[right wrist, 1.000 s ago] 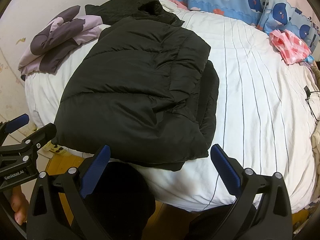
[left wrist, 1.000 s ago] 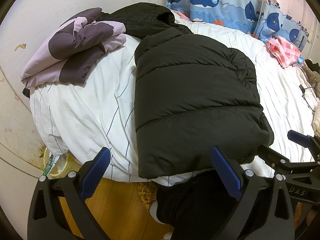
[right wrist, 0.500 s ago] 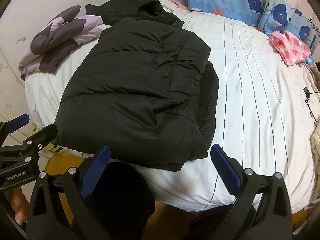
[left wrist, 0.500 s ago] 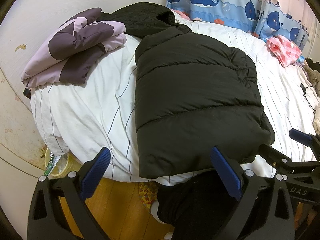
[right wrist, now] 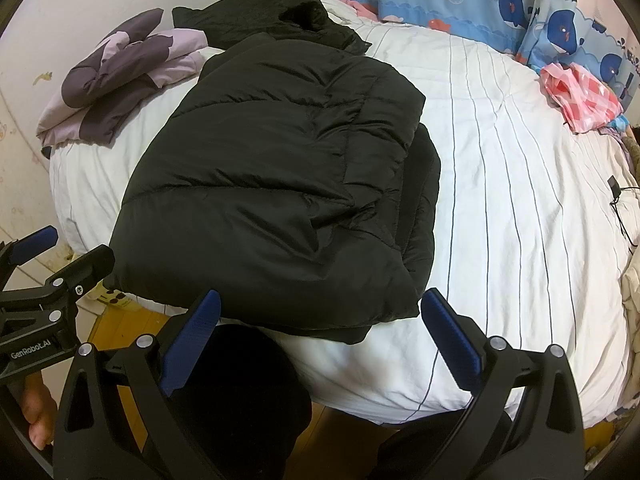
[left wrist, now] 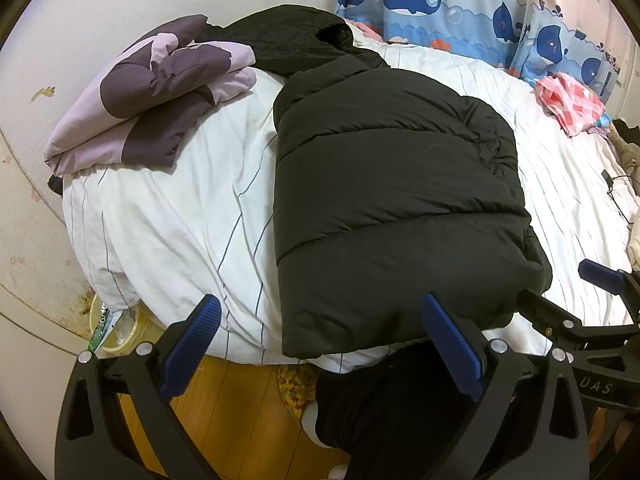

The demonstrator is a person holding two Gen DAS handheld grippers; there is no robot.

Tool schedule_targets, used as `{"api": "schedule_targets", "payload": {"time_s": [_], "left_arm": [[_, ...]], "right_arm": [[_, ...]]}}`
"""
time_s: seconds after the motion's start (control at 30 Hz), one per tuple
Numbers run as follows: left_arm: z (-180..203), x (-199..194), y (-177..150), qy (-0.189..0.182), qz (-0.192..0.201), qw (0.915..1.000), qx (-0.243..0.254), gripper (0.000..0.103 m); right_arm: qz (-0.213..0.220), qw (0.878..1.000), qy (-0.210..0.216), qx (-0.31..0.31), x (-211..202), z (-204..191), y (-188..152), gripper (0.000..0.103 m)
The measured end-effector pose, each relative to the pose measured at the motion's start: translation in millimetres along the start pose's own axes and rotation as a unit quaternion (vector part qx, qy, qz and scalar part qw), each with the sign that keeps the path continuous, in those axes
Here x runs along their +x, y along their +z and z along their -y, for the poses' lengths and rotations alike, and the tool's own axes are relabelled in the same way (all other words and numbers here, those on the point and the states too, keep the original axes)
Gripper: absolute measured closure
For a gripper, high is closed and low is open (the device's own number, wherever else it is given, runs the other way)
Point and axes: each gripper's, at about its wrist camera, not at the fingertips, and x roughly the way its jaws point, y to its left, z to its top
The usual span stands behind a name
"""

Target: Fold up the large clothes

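Both grippers, left (left wrist: pixel 318 344) and right (right wrist: pixel 320 340), jaws spread empty, near the folded black jacket's (left wrist: pixel 392 200) hem.

Both wrist views look down from the bed's (left wrist: pixel 168 216) near edge, close; both share the black jacket (right wrist: pixel 272 184), centre frame.

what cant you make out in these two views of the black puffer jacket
- Black puffer jacket: sleeves tucked under the top layer, both views.
- Second black garment: near edge covered by the jacket, left wrist view.
- Small black device: too small to identify, right wrist view.
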Motion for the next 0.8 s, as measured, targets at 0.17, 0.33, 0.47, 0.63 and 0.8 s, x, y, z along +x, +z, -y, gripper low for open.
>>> {"api": "schedule_targets", "payload": {"time_s": [0.17, 0.33, 0.47, 0.63, 0.8], "left_arm": [[-0.6, -0.1, 0.2, 0.000, 0.001, 1.0000, -0.001, 0.007], [-1.0, -0.4, 0.1, 0.000, 0.001, 1.0000, -0.002, 0.007], [-1.4, 0.4, 0.9, 0.000, 0.001, 1.0000, -0.002, 0.007], [-2.1, -1.1, -2.3, 0.002, -0.001, 1.0000, -0.005, 0.007], [-0.5, -1.3, -4.0, 0.007, -0.005, 1.0000, -0.005, 0.007]], "right_arm": [[0.000, 1.000, 0.000, 0.000, 0.1, -0.2, 0.1, 0.006], [-0.001, 1.000, 0.000, 0.000, 0.4, -0.5, -0.4, 0.006], [0.000, 1.000, 0.000, 0.000, 0.7, -1.0, -0.1, 0.006], [-0.001, 1.000, 0.000, 0.000, 0.8, -1.4, 0.1, 0.006], [-0.001, 1.000, 0.000, -0.001, 1.5, -1.1, -1.9, 0.006]]}}
